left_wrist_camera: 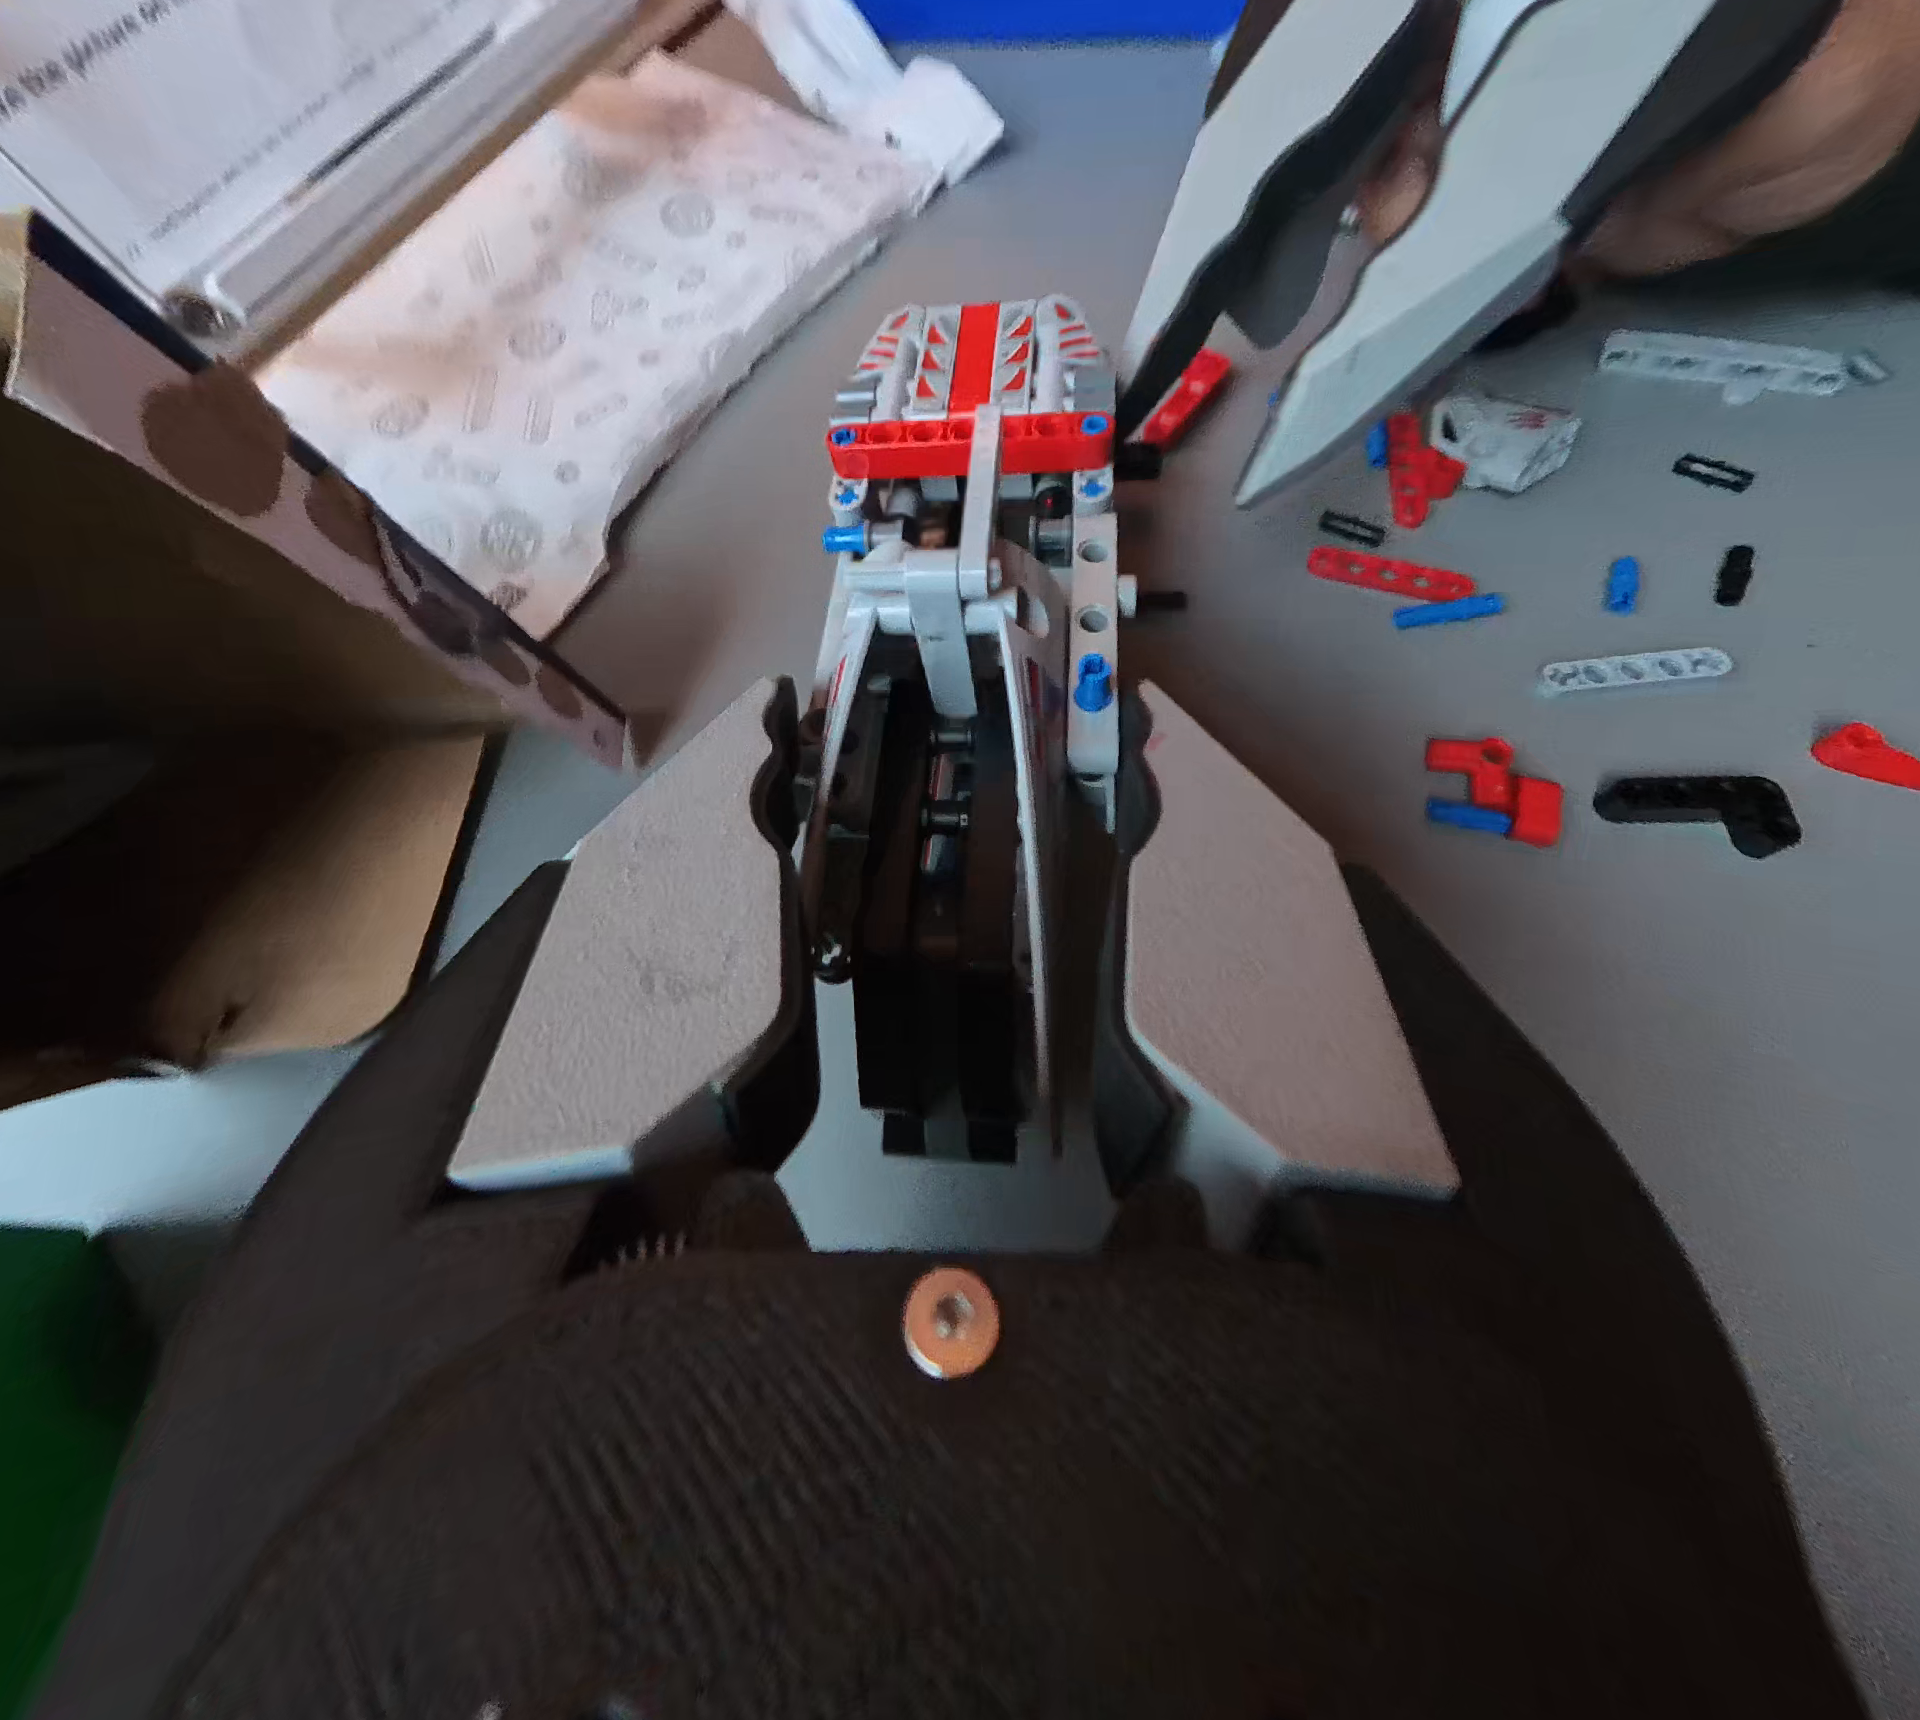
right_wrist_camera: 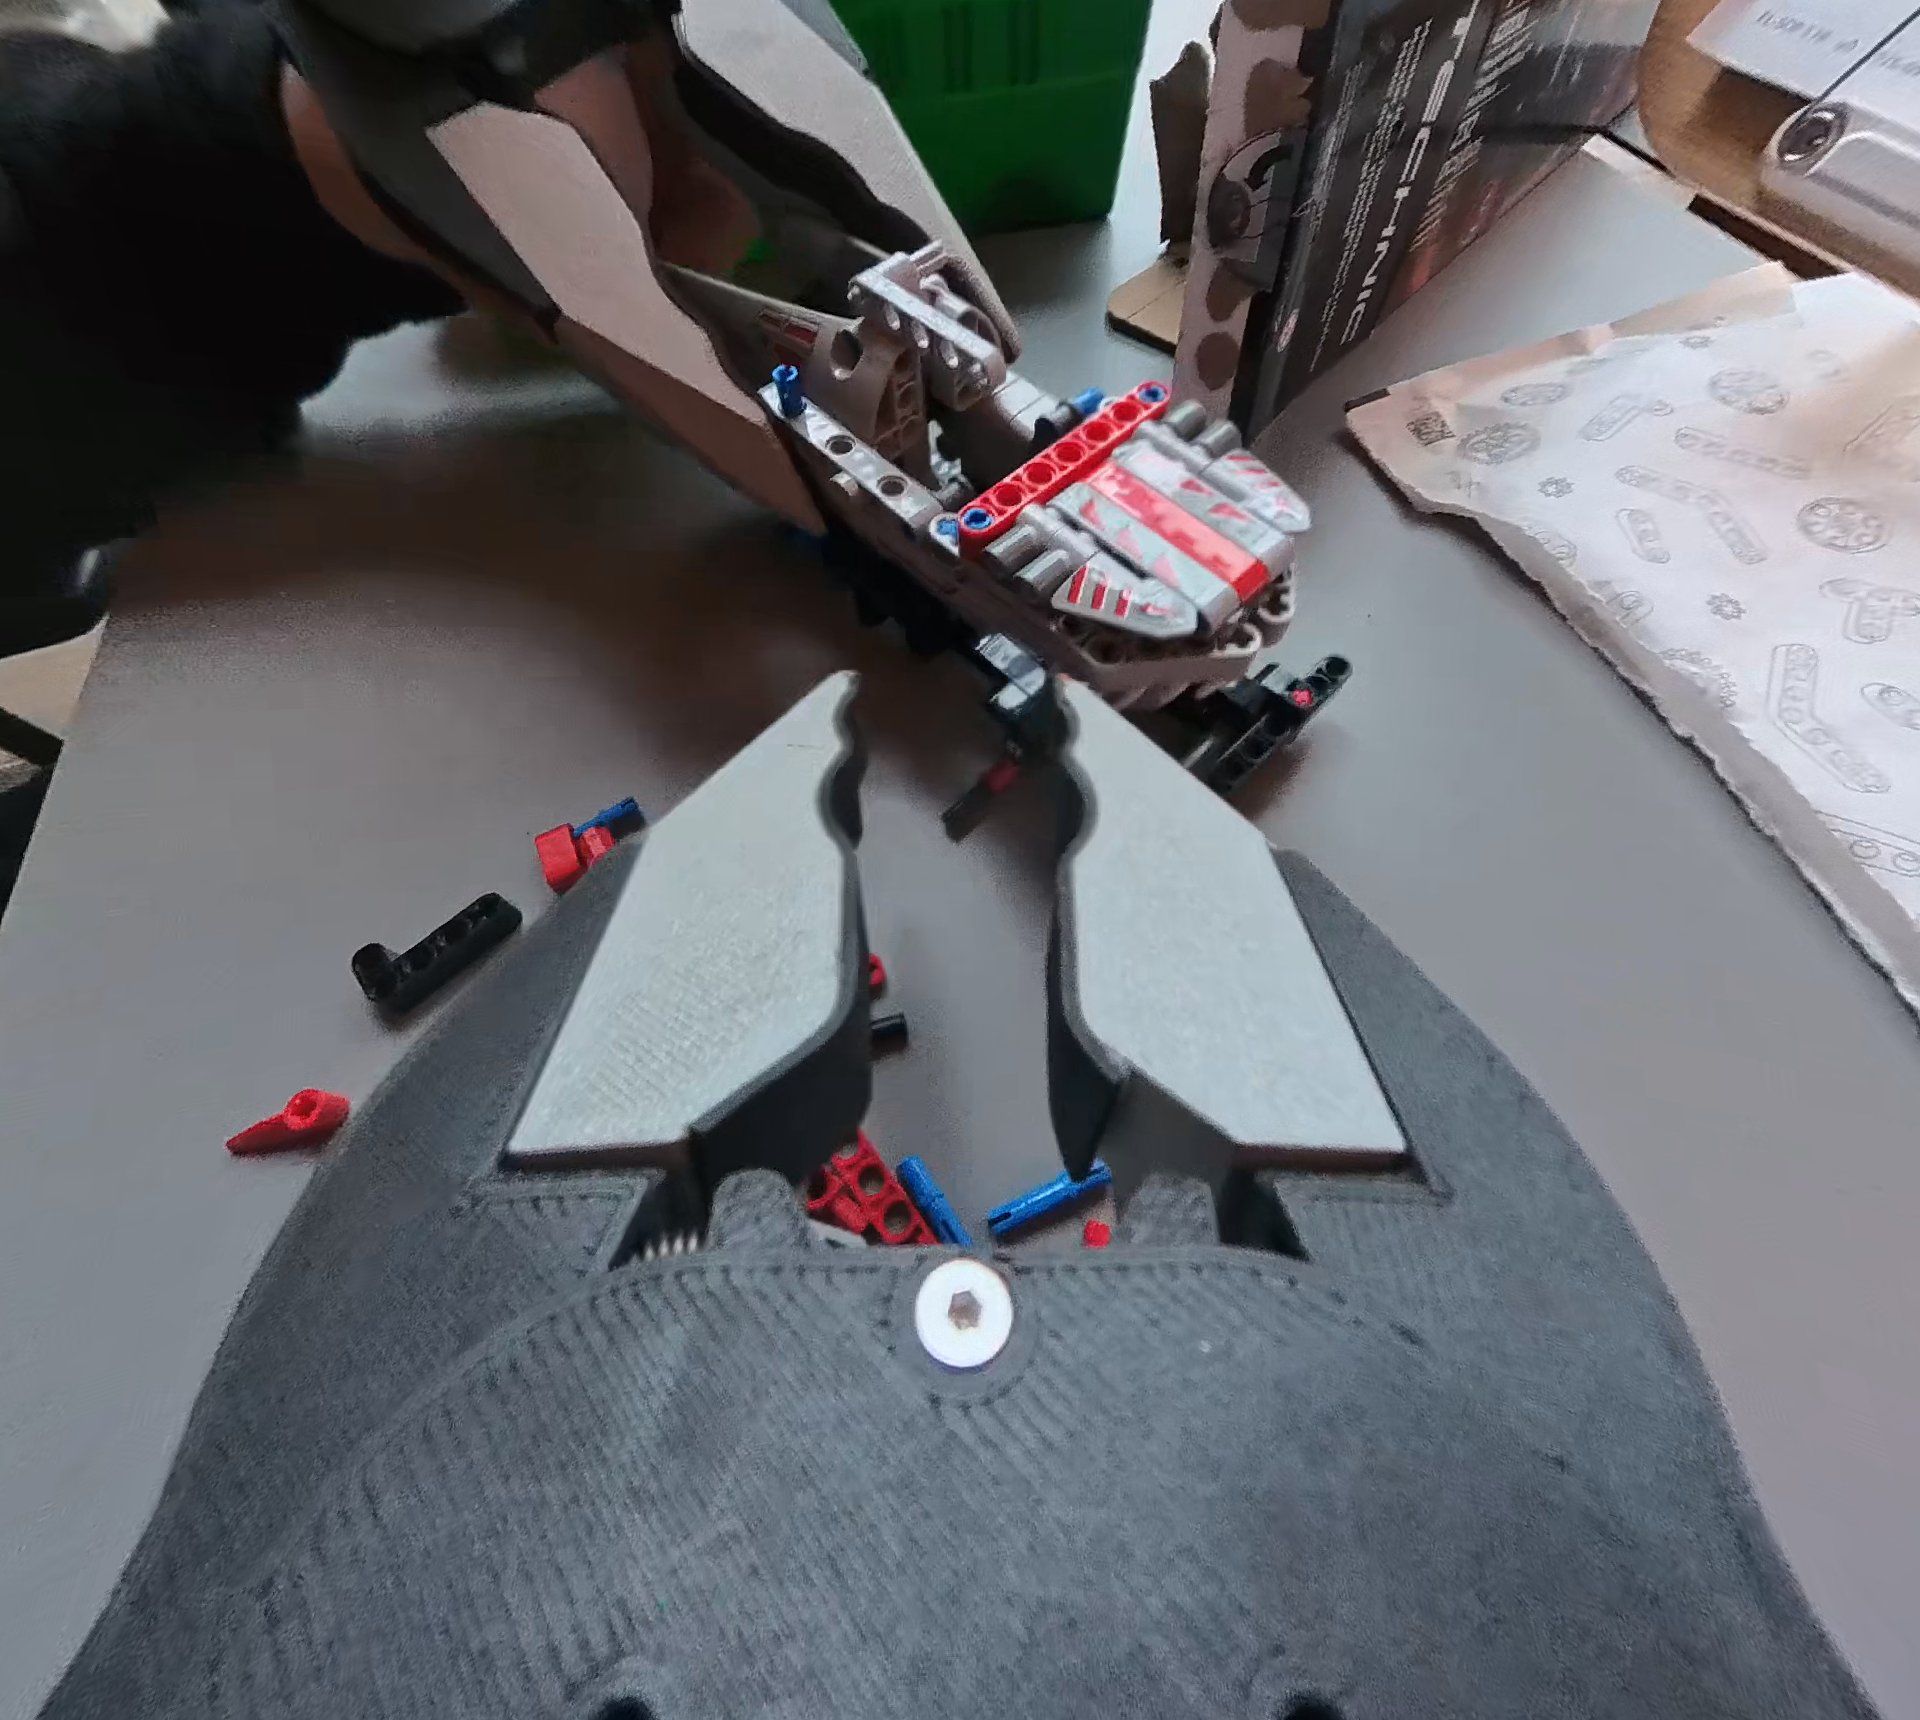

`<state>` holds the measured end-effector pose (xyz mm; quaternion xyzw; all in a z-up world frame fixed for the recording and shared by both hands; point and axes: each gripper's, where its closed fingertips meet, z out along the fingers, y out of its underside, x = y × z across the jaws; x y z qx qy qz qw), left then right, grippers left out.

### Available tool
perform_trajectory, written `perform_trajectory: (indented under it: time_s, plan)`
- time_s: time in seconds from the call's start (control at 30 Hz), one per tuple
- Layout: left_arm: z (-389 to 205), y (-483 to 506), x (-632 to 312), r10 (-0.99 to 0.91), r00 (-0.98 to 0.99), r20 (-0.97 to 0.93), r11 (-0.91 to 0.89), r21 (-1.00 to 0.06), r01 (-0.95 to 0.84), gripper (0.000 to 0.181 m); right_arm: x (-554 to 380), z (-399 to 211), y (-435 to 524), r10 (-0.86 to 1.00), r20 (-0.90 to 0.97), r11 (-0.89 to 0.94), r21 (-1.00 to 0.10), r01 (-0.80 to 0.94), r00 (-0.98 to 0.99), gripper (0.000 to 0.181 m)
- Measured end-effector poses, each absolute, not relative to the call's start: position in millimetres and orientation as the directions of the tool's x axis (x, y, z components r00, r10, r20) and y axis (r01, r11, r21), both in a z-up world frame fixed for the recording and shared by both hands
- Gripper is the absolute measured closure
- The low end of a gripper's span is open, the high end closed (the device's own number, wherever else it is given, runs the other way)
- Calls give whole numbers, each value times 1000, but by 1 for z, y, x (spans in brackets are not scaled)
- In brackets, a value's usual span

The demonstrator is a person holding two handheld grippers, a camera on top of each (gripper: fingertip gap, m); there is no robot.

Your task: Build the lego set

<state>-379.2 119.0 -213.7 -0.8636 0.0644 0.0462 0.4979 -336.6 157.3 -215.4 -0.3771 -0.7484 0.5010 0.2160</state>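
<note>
Left tool (left_wrist_camera: 951, 714) clamped on lego model (left_wrist_camera: 971, 465); right tool (right_wrist_camera: 961, 735) agape beside it

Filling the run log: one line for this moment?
left gripper: shut on lego model | right gripper: open, empty, near model's front | loose parts on table

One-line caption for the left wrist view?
Left tongs clamp the half-built model; right tongs hover open beside loose parts.

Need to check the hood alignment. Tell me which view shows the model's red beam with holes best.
The right wrist view: the red beam lies angled across the model, holes and blue end pins visible. The left wrist view shows the same beam farther off, with a grey lever crossing its middle, beyond the left gripper clamping the model.
</note>
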Motion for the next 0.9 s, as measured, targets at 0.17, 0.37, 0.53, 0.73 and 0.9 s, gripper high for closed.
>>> perform_trajectory:
  time_s: [0.17, 0.37, 0.53, 0.73, 0.9]
  plan:
    - [-210, 126, -377, -81, 989, -124, -388, -910, -146, 124, -341, -212, 166, 806, -41, 201, -920, 337, -591, 157]
    - [-210, 126, -376, -94, 989, -112, -383, -913, -139, 124, -348, -202, 191, 863, -71, 113, -938, 328, -499, 150]
    - [-210, 127, -373, -107, 987, -120, -380, -912, -152, 124, -351, -196, 192, 846, -141, 45, -942, 332, -514, 156]
    - [-210, 130, -370, -112, 981, -158, -371, -909, -189, 125, -353, -194, 194, 820, -236, -41, -933, 357, -522, 167]
    - [-209, 132, -367, -117, 973, -199, -362, -904, -228, 125, -349, -192, 197, 812, -283, -68, -914, 399, -510, 168]
